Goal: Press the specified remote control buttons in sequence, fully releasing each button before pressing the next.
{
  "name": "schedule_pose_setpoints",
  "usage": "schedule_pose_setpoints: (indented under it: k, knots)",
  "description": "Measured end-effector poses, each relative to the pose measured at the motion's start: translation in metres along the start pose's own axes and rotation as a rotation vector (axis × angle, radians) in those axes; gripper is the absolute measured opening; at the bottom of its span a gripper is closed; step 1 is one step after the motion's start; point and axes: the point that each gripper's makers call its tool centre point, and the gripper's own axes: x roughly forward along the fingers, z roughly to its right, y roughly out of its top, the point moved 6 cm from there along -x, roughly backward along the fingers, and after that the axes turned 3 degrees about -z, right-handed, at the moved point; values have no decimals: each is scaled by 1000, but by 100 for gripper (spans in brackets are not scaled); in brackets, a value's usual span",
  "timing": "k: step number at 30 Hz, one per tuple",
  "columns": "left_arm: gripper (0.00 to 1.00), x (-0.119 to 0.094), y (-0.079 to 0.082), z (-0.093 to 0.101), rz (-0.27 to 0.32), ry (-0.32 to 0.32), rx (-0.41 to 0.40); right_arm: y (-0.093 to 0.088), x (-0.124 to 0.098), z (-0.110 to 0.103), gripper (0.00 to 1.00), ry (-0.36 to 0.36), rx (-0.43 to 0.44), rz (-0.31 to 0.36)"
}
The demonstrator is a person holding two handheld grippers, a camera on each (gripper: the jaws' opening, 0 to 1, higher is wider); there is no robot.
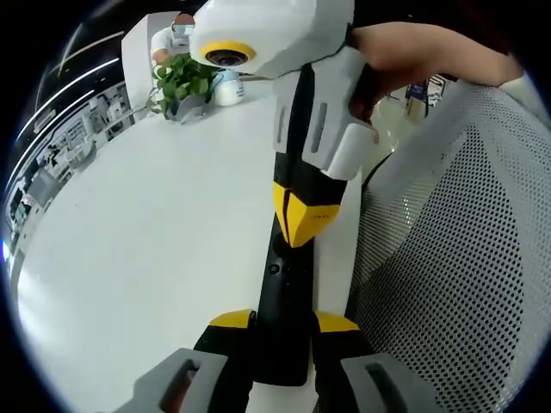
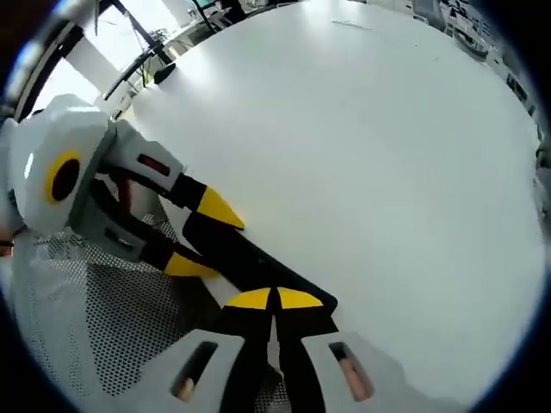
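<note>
- Remote (image 1: 284,301): a long black bar at the edge of the white table (image 1: 155,241), beside a white mesh chair back (image 1: 465,258). In the left gripper view its long axis runs from 6 o'clock up toward 12 o'clock, the near end lying between the left gripper's (image 1: 284,325) yellow-tipped jaws.
- Left gripper: its jaws stand on either side of the remote's near end, closed against its sides and holding it.
- Right gripper (image 1: 299,219): in the left gripper view it comes down from 12 o'clock, a hand (image 1: 413,69) on its white body; its yellow tips meet in a single point resting on the remote's top face, beyond a small round button.
- In the right gripper view the remote (image 2: 250,258) runs from the centre bottom toward 10 o'clock. The right gripper's (image 2: 274,299) yellow tips are pressed together with no gap, touching the remote's surface; the left gripper (image 2: 198,237) enters from 9 o'clock, its two yellow tips flanking the remote's far end.
- Background, left gripper view: a potted plant (image 1: 185,82) and a small white object beside it stand at the far side of the table, near 11 o'clock.
</note>
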Motion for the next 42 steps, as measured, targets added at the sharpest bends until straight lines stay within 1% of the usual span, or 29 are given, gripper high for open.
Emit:
schedule_pose_setpoints:
  k: [3, 4, 6, 12, 15, 17, 18, 20, 22, 25, 28, 32, 36, 38, 41, 42]
  knots:
    - [26, 0, 0, 0, -1, 0, 0, 1, 1, 0, 0, -24, -90, 2]
    - [26, 0, 0, 0, -1, 0, -1, 1, 1, -1, 0, -31, -103, 3]
    - [26, 0, 0, 0, -1, 0, -2, 1, 2, 0, 0, -36, -177, 21]
    - [26, 0, 0, 0, -5, 0, -3, 0, 3, 2, 0, -26, -141, 27]
    - [26, 0, 0, 0, -3, 1, -4, 1, 3, 2, 0, -15, -141, 20]
    - [26, 0, 0, 0, -3, 2, -5, 1, 3, 0, 0, -26, -174, 10]
    - [26, -1, 0, 0, -2, 2, -5, 1, 3, 0, 0, -36, -216, 14]
    - [26, -1, 0, 0, -1, 2, -5, 0, 3, -1, 0, -38, -238, 20]
    - [26, -1, 0, 0, -1, 2, -5, 0, 3, 0, 0, -33, -234, 22]
    - [26, -1, 0, 0, -2, 2, -4, 2, 2, 0, 0, -28, -201, 11]
    - [26, -1, 0, 0, -2, 1, -2, 3, 2, 2, 0, -33, -212, 3]
    - [26, -1, 0, 0, -2, 1, -3, 4, 2, 2, 0, -30, -189, -5]
    - [26, -1, 0, 0, -4, 2, -4, 4, 3, 0, 0, -43, -205, -5]
    - [26, -1, 0, 0, -5, 2, -3, 4, 2, 0, 0, -47, -178, -9]
    - [26, -1, 0, 0, -8, 3, -1, 3, 2, 2, 0, -33, -143, -3]
    - [26, -1, 0, 0, -8, 3, -1, 3, 2, 2, 0, -24, -114, 0]
